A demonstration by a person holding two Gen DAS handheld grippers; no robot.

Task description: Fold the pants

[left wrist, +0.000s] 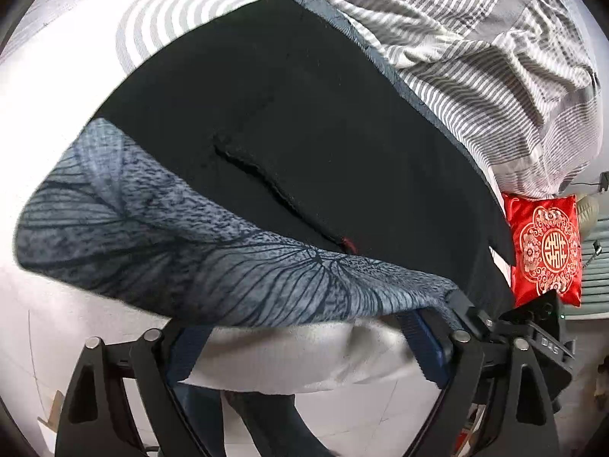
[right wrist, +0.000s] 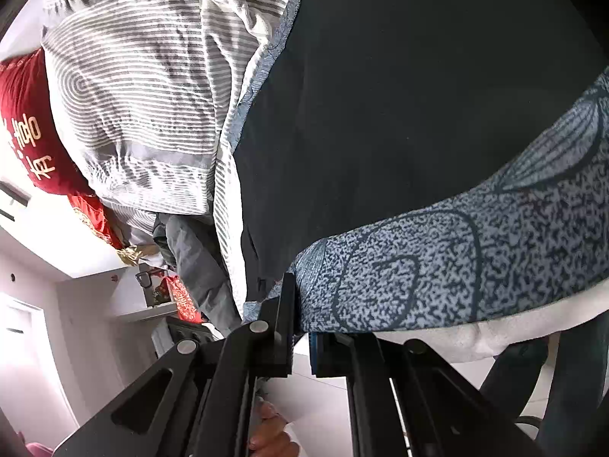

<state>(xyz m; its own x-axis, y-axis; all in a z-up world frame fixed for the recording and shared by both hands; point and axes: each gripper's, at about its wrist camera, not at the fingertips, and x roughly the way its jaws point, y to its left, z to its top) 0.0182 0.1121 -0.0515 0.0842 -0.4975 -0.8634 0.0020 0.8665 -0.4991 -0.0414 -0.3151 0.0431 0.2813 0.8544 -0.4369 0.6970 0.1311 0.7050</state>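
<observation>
Black pants [left wrist: 304,122] lie flat on a bed covered by a blue-grey leaf-patterned blanket [left wrist: 190,251]. A slit pocket with a red tab [left wrist: 348,243] shows on them. In the right wrist view the pants [right wrist: 399,114] fill the upper right, their edge hanging by the blanket [right wrist: 456,262]. My left gripper [left wrist: 304,342] is open wide at the bed's near edge, its fingers [left wrist: 430,342] below the blanket with nothing between them. My right gripper [right wrist: 302,327] is nearly shut at the blanket's edge; whether it pinches cloth is hidden.
A grey-and-white striped duvet [left wrist: 475,68] is bunched beyond the pants. A red embroidered cushion [left wrist: 544,247] sits at the bed's far right. Red pillows [right wrist: 26,125] and a shelf [right wrist: 152,304] show in the right wrist view. White floor [left wrist: 76,342] lies below.
</observation>
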